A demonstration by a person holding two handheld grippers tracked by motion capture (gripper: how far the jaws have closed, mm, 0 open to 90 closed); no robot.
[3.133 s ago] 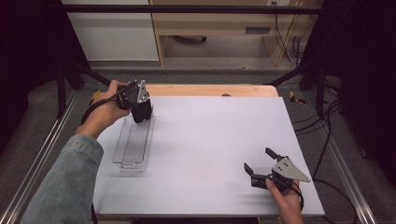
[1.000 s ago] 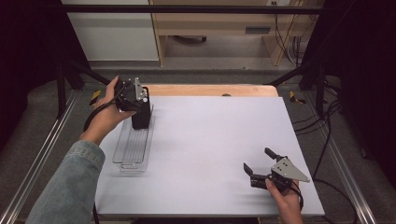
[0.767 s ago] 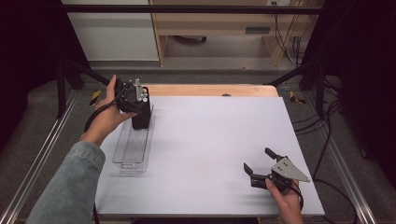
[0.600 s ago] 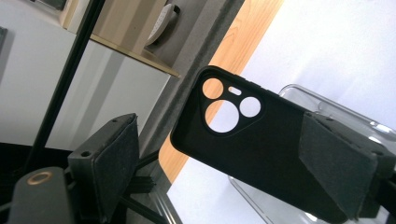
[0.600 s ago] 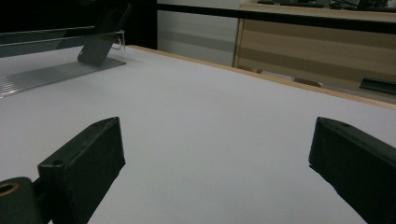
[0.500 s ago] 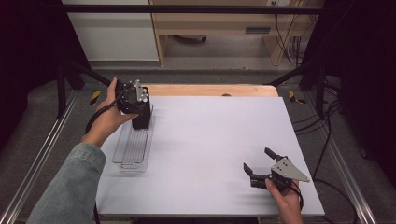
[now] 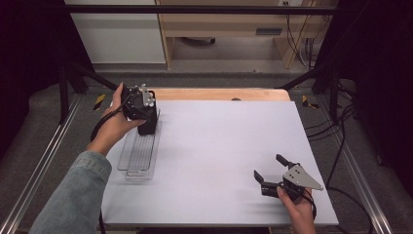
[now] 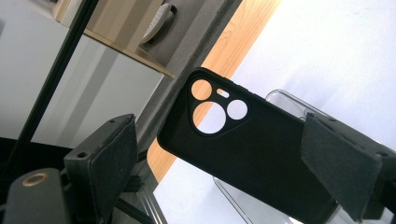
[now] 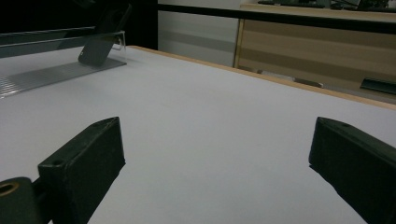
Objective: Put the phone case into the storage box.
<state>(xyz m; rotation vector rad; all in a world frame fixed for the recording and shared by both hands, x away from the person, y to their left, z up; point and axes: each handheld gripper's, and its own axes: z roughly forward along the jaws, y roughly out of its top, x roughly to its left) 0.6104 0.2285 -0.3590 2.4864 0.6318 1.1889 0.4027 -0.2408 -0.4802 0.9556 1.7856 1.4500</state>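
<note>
A black phone case point(image 8: 252, 154) is being kept between the wide-spread jaws of the left gripper point(image 8: 233, 172); in the left gripper view the case is seen with its camera cut-outs toward the upper left, its far edge lying against the right jaw pad while a clear gap is left to the left jaw pad, so the jaws are being held apart and not clamped on it. The case is being seen over the far end of a clear plastic tray point(image 8: 299, 105), whose transparent rim is showing behind and below it; whether the case is touching the tray cannot be told from that view. In the high view the left gripper point(image 7: 141, 109) is being held by the left hand point(image 7: 114, 129) above the far end of the clear plastic tray point(image 7: 139, 156), near the far-left corner of the white table point(image 7: 219, 156), and the case is being shown there as a dark shape just under the gripper. The right gripper point(image 7: 272, 175) is being held low over the near-right part of the table by the right hand point(image 7: 297, 207), well apart from the tray, with its jaws spread wide and nothing being gripped between them. In the right gripper view the case point(image 9: 100, 39) is being seen far off, tilted, at the end of the tray point(image 9: 51, 74).
</note>
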